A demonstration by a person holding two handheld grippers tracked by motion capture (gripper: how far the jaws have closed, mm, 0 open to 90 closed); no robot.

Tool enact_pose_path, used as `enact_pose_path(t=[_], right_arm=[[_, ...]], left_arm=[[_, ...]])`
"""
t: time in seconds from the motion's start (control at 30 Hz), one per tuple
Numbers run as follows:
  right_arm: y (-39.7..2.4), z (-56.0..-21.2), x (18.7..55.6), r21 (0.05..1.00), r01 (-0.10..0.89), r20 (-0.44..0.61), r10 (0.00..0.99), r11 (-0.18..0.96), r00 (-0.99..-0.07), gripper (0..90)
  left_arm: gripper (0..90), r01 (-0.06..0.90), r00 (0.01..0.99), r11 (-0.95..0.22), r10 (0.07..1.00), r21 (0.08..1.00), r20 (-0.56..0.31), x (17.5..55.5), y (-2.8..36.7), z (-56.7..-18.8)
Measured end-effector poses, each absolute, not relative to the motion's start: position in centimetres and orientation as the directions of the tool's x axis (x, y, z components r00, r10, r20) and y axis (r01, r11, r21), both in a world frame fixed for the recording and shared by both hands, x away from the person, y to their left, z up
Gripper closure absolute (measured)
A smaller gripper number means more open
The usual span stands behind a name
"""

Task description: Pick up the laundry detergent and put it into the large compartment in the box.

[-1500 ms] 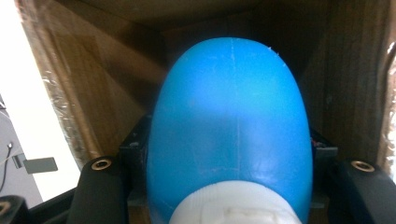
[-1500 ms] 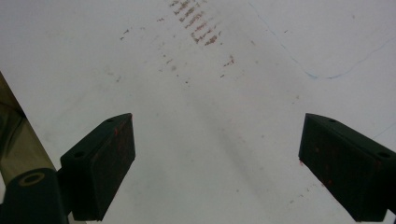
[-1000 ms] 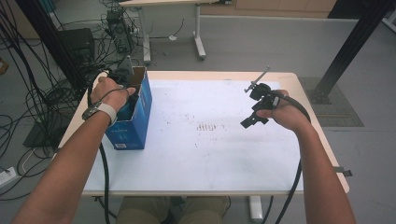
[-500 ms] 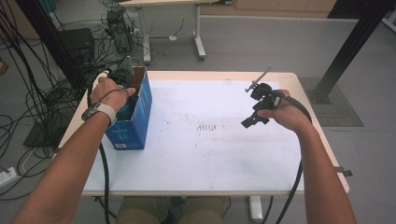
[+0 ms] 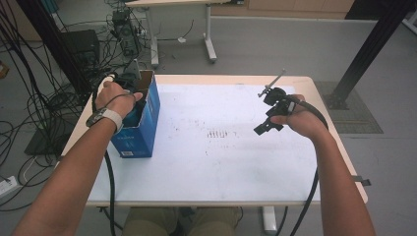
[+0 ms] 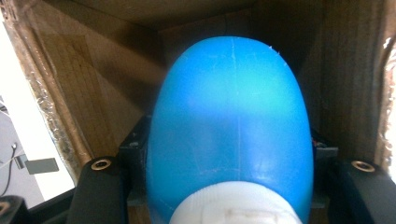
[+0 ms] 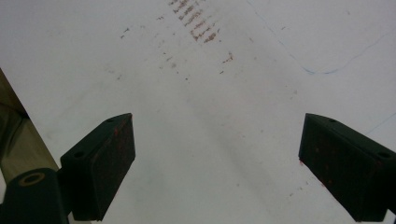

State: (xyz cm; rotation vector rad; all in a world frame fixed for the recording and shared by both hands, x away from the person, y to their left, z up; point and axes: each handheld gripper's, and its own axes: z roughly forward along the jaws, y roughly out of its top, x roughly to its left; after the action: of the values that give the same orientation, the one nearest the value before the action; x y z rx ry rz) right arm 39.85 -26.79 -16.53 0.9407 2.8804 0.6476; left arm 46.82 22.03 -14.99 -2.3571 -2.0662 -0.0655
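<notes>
While my left hand is down inside the carton, these are my readings from the three cameras.

Left gripper [image 5: 132, 83]: I see it dipped into the open top of the blue cardboard box [image 5: 140, 130]; my left hand [image 5: 115, 97] with its wristband sits over the box's mouth.

Left jaws: in the left gripper view they stand at either side of a smooth blue rounded plastic object with a white ribbed base [image 6: 229, 135]. The black pads press against its flanks, so I read them as clamped on it.

Blue object: inside the box, brown corrugated walls close around it on all sides. I cannot tell whether it rests on the box floor.

Box: upright at the left edge of the white-topped table [image 5: 236, 172], its long side running away from me.

Right gripper [image 5: 269, 115]: held in my right hand [image 5: 300, 120] above the right part of the table, well apart from the box, tilted down toward the tabletop.

Right jaws: spread wide, with nothing but bare table between them in the right gripper view; the pads [image 7: 112, 158] carry reddish scuffs.

Table marks: a cluster of short brown dashes [image 5: 219, 133] near the middle, between the two grippers; a faint blue pen line [image 7: 322, 70] shows in the right gripper view.

Cables: a black cable [image 5: 109, 191] trails from the left gripper along my forearm.
</notes>
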Motion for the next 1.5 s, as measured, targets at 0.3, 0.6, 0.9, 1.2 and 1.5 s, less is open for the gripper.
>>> enact_pose_path(t=[0.3, 0.6, 0.9, 1.2, 1.5], right_arm=[[-26.75, -16.54, 39.88, 0.4, 0.555, 0.086, 0.573, 0.729, -0.815, 10.7], [-26.69, -16.5, 39.83, 0.4, 0.555, 0.086, 0.572, 0.73, -0.815, 10.7], [-26.75, -16.44, 39.74, 0.403, 0.552, 0.083, 0.571, 0.73, -0.816, 10.7], [-26.7, -16.5, 39.79, 0.403, 0.553, 0.086, 0.571, 0.729, -0.816, 10.7], [-26.71, -16.39, 39.75, 0.403, 0.553, 0.083, 0.573, 0.729, -0.815, 10.7]], left_arm=[[37.7, 0.991, 0.132, -0.133, 0.991, 0.021, 0.036, 46.78, 22.04, -14.96], [37.7, 0.991, 0.128, -0.129, 0.991, 0.026, 0.034, 46.66, 22.11, -14.98], [37.7, 0.991, 0.135, -0.135, 0.99, 0.023, 0.036, 46.71, 22.11, -14.96], [37.7, 0.99, 0.136, -0.137, 0.99, 0.026, 0.035, 46.66, 22.14, -14.97], [37.7, 0.99, 0.138, -0.139, 0.99, 0.022, 0.037, 46.75, 22.11, -14.96]])
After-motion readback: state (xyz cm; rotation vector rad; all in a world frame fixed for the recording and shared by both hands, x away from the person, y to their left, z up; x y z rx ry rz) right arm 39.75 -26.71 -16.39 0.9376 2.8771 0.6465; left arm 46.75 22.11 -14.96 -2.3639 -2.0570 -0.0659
